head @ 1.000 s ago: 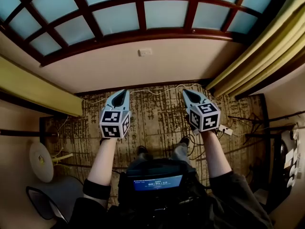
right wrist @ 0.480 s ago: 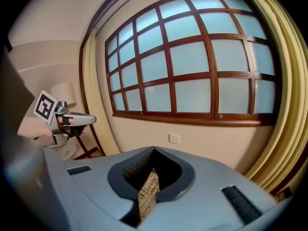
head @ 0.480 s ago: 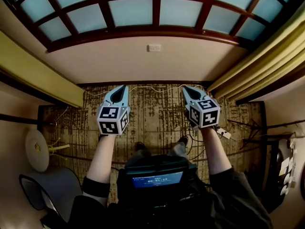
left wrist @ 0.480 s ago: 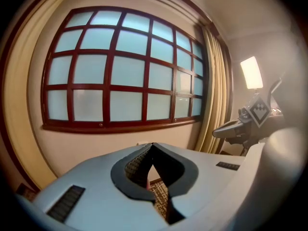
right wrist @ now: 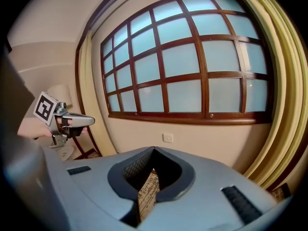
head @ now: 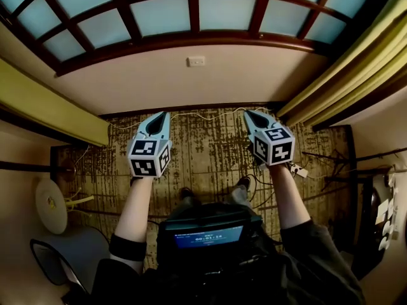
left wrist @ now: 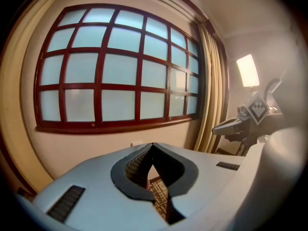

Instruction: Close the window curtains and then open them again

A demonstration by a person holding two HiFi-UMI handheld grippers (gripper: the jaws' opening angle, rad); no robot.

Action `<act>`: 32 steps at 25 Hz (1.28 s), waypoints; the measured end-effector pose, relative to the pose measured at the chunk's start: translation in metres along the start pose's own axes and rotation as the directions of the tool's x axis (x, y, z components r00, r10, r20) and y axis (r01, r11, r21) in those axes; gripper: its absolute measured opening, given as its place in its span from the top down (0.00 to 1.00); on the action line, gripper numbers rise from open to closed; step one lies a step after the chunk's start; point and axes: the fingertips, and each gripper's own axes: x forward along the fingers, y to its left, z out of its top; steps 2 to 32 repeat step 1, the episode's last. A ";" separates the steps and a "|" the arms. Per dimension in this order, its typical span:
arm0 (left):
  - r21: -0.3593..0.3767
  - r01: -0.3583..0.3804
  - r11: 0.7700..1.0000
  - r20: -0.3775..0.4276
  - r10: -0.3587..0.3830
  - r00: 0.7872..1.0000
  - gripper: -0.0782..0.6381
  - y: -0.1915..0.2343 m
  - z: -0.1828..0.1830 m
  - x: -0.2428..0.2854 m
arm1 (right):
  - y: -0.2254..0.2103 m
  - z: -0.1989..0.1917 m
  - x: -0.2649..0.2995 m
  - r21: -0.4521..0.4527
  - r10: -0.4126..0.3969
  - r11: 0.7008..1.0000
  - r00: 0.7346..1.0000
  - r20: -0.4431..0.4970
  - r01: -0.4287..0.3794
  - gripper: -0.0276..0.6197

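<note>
curtains point(head: 346, 68) hang bunched at both sides of the window point(head: 191, 11) (yellow folds against the wall, the glass fully uncovered). left gripper point(head: 161, 115) and right gripper point(head: 248, 114) are held side by side above the patterned carpet point(head: 206, 148), pointing toward the window wall, well apart from either curtain, each with jaws pressed together on nothing

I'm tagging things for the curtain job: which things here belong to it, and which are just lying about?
For the job: left curtain, right curtain, window, left gripper and right gripper, both shut and empty.

Just lying about: wall socket, power strip, floor cables, lamp.
</note>
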 end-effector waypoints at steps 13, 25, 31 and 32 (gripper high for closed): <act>0.002 0.002 1.000 0.000 -0.002 1.000 0.91 -0.002 0.001 0.002 | -0.003 0.001 -0.001 -0.001 -0.003 1.000 1.000 0.001 0.003 0.94; 0.002 0.002 1.000 0.000 -0.002 1.000 0.91 -0.002 0.001 0.002 | -0.003 0.001 -0.001 -0.001 -0.003 1.000 1.000 0.001 0.003 0.94; 0.002 0.002 1.000 0.000 -0.002 1.000 0.91 -0.002 0.001 0.002 | -0.003 0.001 -0.001 -0.001 -0.003 1.000 1.000 0.001 0.003 0.94; 0.002 0.002 1.000 0.000 -0.002 1.000 0.91 -0.002 0.001 0.002 | -0.003 0.001 -0.001 -0.001 -0.003 1.000 1.000 0.001 0.003 0.94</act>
